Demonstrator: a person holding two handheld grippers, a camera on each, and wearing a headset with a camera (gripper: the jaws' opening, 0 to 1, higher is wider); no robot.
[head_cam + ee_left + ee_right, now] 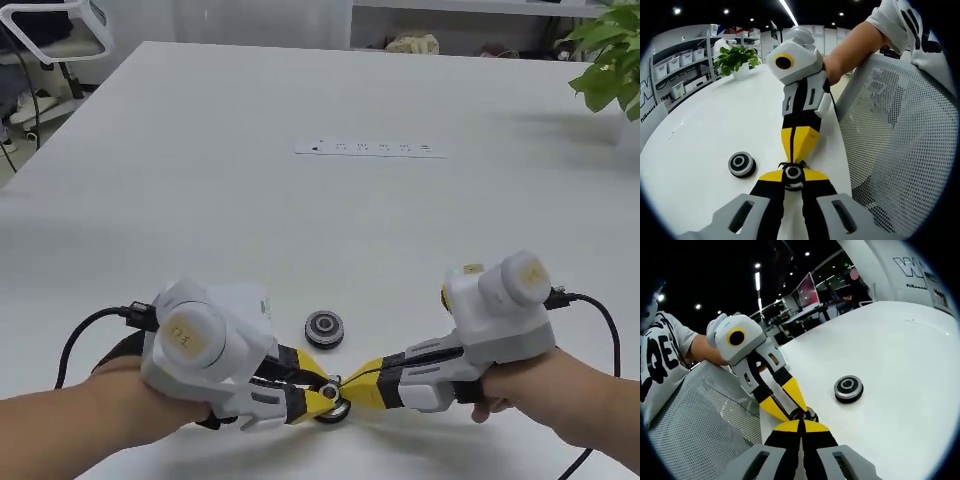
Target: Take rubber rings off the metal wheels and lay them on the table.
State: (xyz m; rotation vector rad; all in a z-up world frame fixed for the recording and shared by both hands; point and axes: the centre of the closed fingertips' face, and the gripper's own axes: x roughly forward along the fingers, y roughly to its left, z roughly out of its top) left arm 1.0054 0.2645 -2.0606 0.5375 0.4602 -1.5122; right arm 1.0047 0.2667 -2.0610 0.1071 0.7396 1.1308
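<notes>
Left gripper [318,398]: white moulded body with black jaws and yellow wedge tips, held in a hand. The jaws stand narrowly apart and are clamped on either side of a small metal wheel [793,174], a round, silvery piece with a dark centre, sitting at the near edge of the white table [300,220]. Second wheel [324,328]: same type, with a black outer band around a metal hub. It lies flat and loose on the matte tabletop just beyond the held one. Right gripper [800,426]: matching build. Its yellow tips are pressed together with only a seam between them, meeting the clamped wheel's rim, apparently pinching the thin black rubber ring [790,164]. Power strip [370,149]: white, flat and oblong, farther back. Plant [608,60]: green and leafy, at the far right.
</notes>
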